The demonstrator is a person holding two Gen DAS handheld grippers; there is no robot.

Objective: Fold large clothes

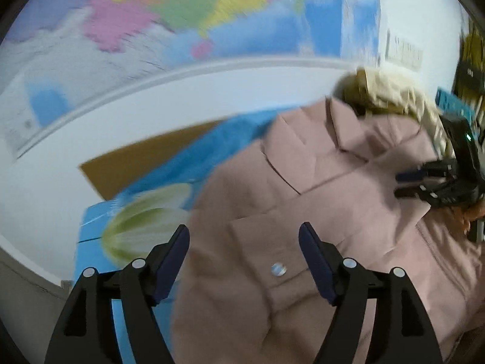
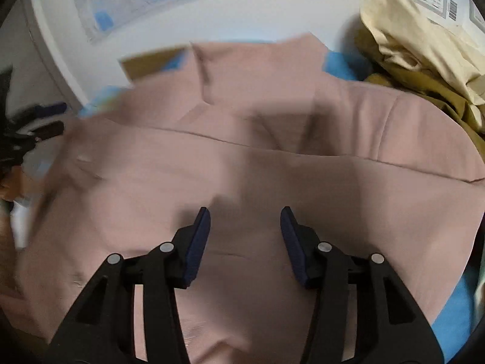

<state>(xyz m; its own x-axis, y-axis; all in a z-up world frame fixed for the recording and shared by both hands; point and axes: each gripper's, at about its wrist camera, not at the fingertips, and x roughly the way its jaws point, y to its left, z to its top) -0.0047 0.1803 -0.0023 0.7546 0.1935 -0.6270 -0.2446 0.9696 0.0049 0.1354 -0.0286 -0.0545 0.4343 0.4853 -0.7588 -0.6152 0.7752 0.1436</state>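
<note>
At the left edge of the blue printed table cover (image 1: 188, 163), the left gripper (image 1: 244, 261) is held above the near left part of the pink jacket (image 1: 333, 188), fingers spread and empty. The jacket is spread over the middle of the cover, its long axis apparently running away toward the far edge. Further right, the right gripper (image 2: 245, 236) is poised over the jacket's middle, fingers parted, nothing pinched. At the far right corner a cream and olive garment (image 2: 418, 48) is heaped.

The coat (image 2: 272, 166) lies on the cloth (image 1: 212, 151), another garment (image 2: 409, 45) behind it.
</note>
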